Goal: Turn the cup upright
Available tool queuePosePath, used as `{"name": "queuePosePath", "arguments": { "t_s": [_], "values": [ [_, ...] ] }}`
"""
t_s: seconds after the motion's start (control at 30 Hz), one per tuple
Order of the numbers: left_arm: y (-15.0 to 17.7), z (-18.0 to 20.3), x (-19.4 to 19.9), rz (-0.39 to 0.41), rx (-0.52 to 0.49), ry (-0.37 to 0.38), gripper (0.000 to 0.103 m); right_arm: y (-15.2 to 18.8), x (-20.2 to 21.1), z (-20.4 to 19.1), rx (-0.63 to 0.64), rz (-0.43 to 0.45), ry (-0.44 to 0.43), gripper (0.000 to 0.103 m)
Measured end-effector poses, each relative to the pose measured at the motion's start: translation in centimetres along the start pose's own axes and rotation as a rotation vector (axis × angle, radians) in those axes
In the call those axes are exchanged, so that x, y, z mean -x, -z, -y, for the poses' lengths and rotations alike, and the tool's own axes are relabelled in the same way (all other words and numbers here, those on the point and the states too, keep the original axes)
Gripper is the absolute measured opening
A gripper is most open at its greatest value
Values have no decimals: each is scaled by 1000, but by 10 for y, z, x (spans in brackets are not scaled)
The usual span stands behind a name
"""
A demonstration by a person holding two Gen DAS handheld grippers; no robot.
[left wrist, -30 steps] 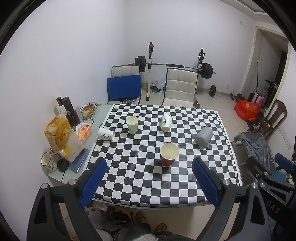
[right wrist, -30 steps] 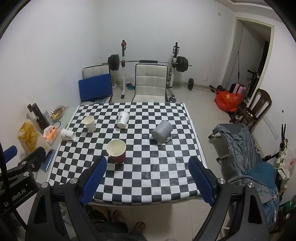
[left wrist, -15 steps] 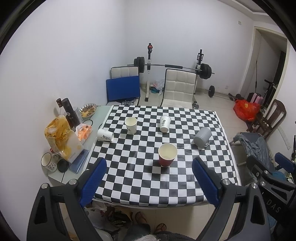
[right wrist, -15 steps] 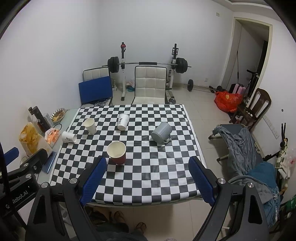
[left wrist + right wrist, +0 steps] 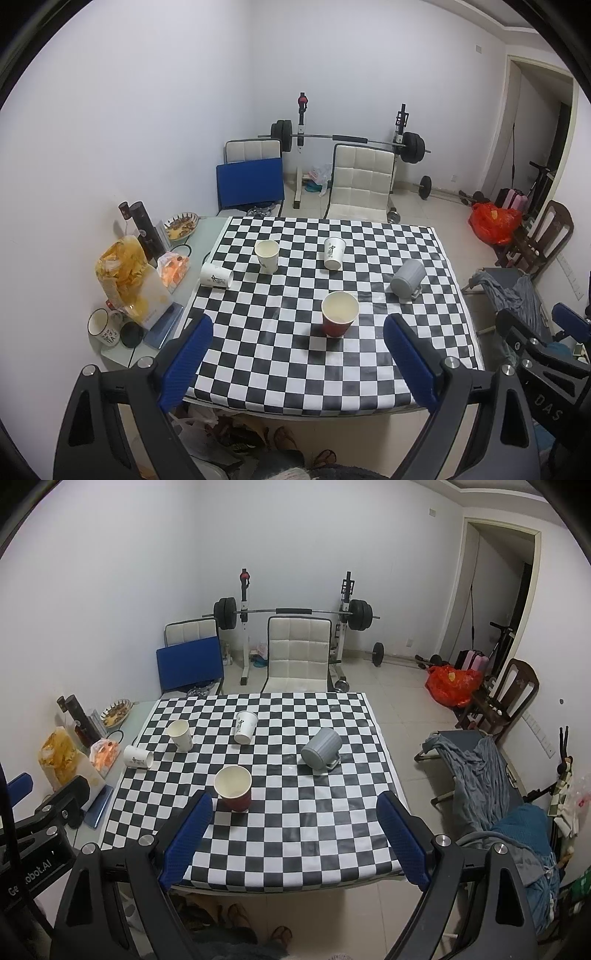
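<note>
A grey mug [image 5: 408,278] [image 5: 320,751] lies on its side at the right of the checkered table [image 5: 288,362] [image 5: 295,834]. A white paper cup [image 5: 216,275] [image 5: 137,756] lies on its side at the table's left edge. A red paper cup [image 5: 339,312] [image 5: 233,788] stands upright in the middle. Two more white paper cups stand further back, one plain [image 5: 267,255] [image 5: 180,734] and one printed [image 5: 334,252] [image 5: 245,726]. My left gripper [image 5: 297,360] and right gripper [image 5: 293,836] are open and empty, high above the near table edge.
A side shelf at the left holds a snack bag [image 5: 125,280], a mug [image 5: 103,326], a dark bottle [image 5: 146,229] and a bowl [image 5: 181,225]. Chairs [image 5: 362,184] and a barbell rack [image 5: 347,138] stand behind the table. A cot with clothes [image 5: 491,775] is at the right.
Both grippers have drawn back and up from the table, so it looks smaller and further off. Nothing on the table has moved.
</note>
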State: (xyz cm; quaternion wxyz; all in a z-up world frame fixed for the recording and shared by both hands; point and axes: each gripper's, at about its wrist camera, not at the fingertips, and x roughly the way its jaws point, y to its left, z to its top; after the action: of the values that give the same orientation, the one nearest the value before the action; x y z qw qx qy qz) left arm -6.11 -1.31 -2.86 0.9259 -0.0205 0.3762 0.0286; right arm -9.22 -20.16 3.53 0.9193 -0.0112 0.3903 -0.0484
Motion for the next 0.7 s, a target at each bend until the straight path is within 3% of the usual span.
{"name": "queuePosePath", "arguments": {
  "t_s": [0.7],
  "values": [
    [2,-12,4,31,9,-6,95,1,5,-10,-9,30,5,95]
  ]
}}
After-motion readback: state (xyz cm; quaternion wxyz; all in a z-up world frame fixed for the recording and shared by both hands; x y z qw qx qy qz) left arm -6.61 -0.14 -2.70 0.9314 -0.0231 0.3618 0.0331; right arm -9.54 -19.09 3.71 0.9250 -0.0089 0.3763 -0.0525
